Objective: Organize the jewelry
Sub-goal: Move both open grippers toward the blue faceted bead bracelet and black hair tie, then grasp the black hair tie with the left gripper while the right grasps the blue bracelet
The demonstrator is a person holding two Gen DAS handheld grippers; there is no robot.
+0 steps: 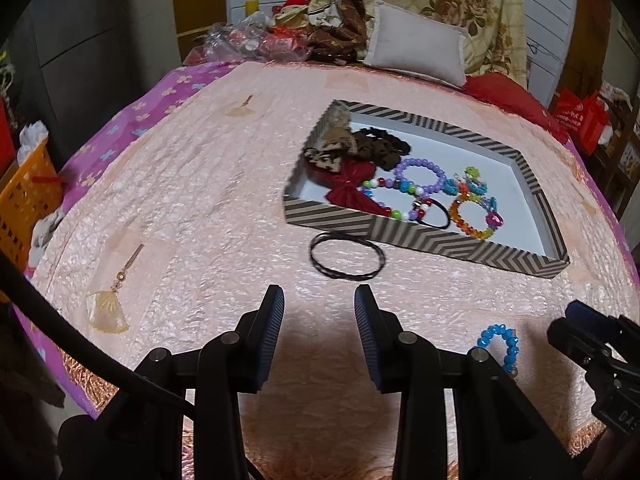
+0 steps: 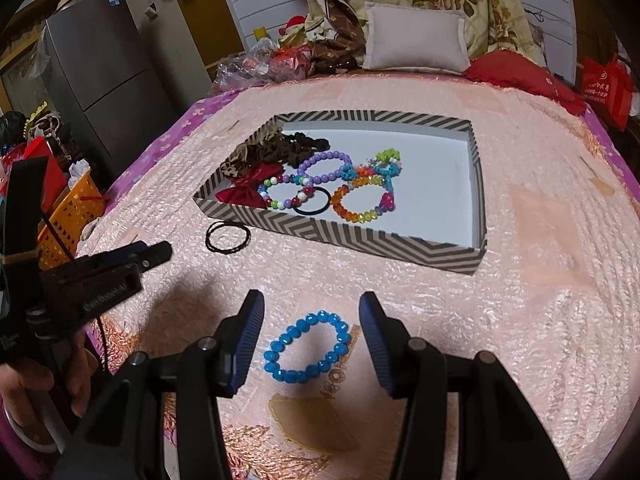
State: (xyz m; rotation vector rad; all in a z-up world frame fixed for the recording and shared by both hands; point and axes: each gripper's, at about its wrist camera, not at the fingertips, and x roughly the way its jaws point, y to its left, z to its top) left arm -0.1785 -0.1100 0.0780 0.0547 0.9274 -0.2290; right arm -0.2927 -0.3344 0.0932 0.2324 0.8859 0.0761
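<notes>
Both tilted down over the bed (image 2: pixel 520 300): left gripper (image 1: pixel 319 300) jaws apart, empty; right gripper (image 2: pixel 312 312) jaws apart, straddling blue bracelet (image 2: pixel 308 346), not touching.

The left gripper (image 1: pixel 319 300) is pointing steeply downward, its jaws standing apart with nothing between them. The right gripper (image 2: pixel 312 312) is tilting down at much the same angle, its jaws spread wider and gripping nothing. In the right wrist view the left gripper is reaching in from the left edge, and a hand (image 2: pixel 24 384) is wrapping around its handle at the near left.
</notes>
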